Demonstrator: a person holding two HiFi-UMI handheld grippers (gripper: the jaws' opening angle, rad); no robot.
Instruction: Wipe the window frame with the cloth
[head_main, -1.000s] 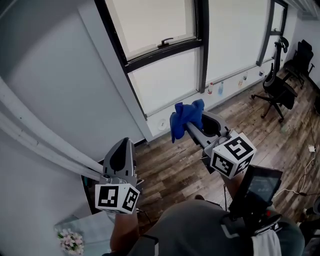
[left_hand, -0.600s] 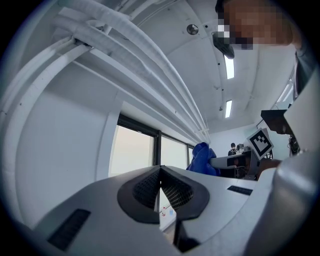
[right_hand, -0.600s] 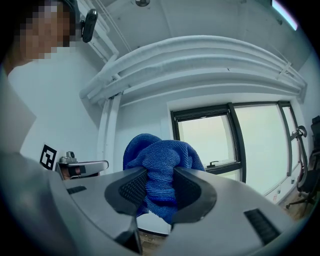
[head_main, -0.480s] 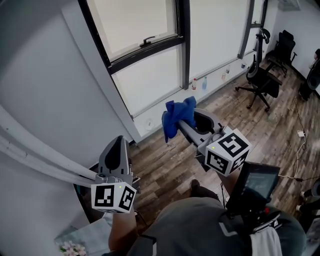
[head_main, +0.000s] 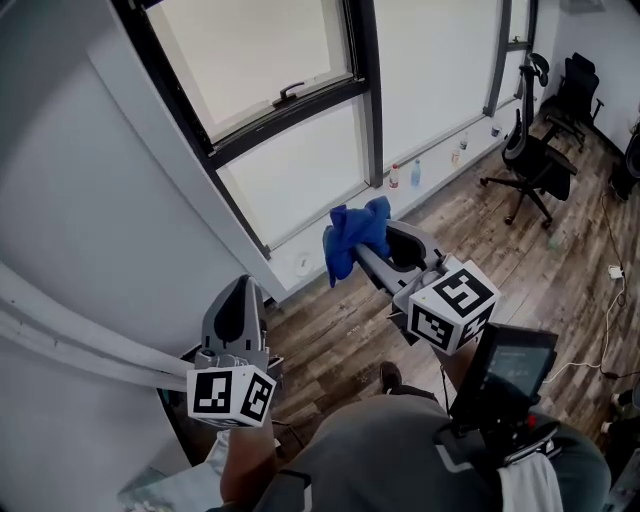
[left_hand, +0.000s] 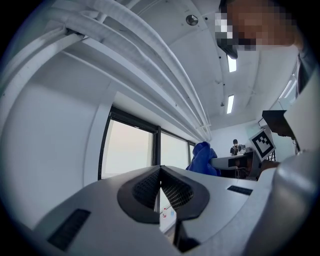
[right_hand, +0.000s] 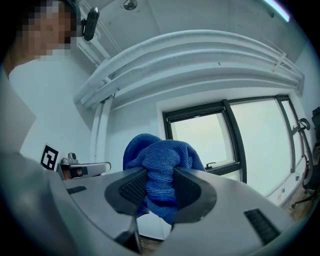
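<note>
The right gripper (head_main: 362, 248) is clamped on a blue cloth (head_main: 352, 232). The cloth sticks up in a bunch out of the gripper's tips. It is held up in the air, in front of the white wall under the window. It is apart from the dark window frame (head_main: 366, 110). The left gripper (head_main: 238, 296) is lower, near the white wall, and its jaws are pressed together with nothing in them. A small handle (head_main: 290, 92) sits on the frame's cross bar. Far off, a black chair (head_main: 530, 160) stands on the wood floor (head_main: 340, 320).
</note>
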